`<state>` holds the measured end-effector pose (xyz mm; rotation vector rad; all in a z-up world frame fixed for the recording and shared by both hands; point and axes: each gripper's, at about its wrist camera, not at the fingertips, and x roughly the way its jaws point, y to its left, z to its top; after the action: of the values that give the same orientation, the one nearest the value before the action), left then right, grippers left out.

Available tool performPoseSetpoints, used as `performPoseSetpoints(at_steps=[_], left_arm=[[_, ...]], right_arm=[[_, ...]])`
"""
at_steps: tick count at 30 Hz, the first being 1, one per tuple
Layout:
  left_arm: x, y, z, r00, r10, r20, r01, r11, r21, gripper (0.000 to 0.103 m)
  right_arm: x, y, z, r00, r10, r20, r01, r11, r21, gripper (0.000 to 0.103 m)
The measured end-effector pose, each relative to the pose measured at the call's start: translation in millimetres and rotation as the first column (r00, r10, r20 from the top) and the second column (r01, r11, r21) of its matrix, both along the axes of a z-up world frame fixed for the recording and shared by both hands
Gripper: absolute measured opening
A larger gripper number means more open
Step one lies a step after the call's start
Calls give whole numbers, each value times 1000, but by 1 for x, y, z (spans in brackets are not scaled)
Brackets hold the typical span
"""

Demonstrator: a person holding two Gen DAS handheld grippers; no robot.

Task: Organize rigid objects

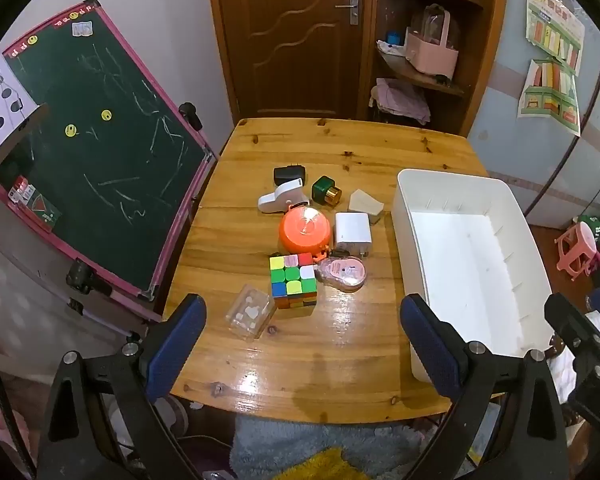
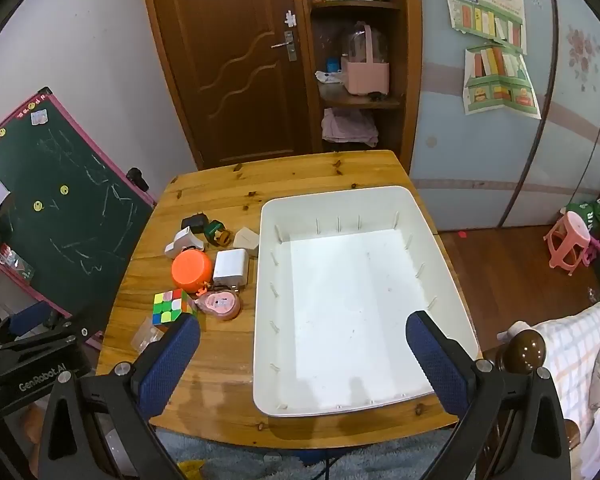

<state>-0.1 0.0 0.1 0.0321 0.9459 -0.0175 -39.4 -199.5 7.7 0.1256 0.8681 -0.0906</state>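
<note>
left wrist: left gripper (image 1: 300, 318) spread wide, empty, above table (image 1: 284, 380) near edge; cube (image 1: 293, 280) closest, so straddle it squarely | right wrist: right gripper (image 2: 302, 338) released over empty bin (image 2: 440, 248) at right edge
</note>
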Motion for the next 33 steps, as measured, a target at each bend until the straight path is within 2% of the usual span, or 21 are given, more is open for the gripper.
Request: performPoseSetpoints(at_steps=[8,9,22,33], left_arm=[[-1,0,0,1000,-10,-5,10,1000,-5,98],[-5,2,-8,1000,-11,-4,11,1000,-3,98],[-2,-2,-9,1000,-12,-15,12,1000,5,98],[-2,-5,-7,1000,-5,-18,5,1000,2,98]], right_arm=[[-1,-1,2,1000,4,14,-4,1000,12,103],[-7,-1,3,1000,-1,26,1,1000,10,103],[-3,-4,-2,1000,-14,3,14,999,39,103],[-5,-1,-5,1000,-23,2,23,1000,21,103]])
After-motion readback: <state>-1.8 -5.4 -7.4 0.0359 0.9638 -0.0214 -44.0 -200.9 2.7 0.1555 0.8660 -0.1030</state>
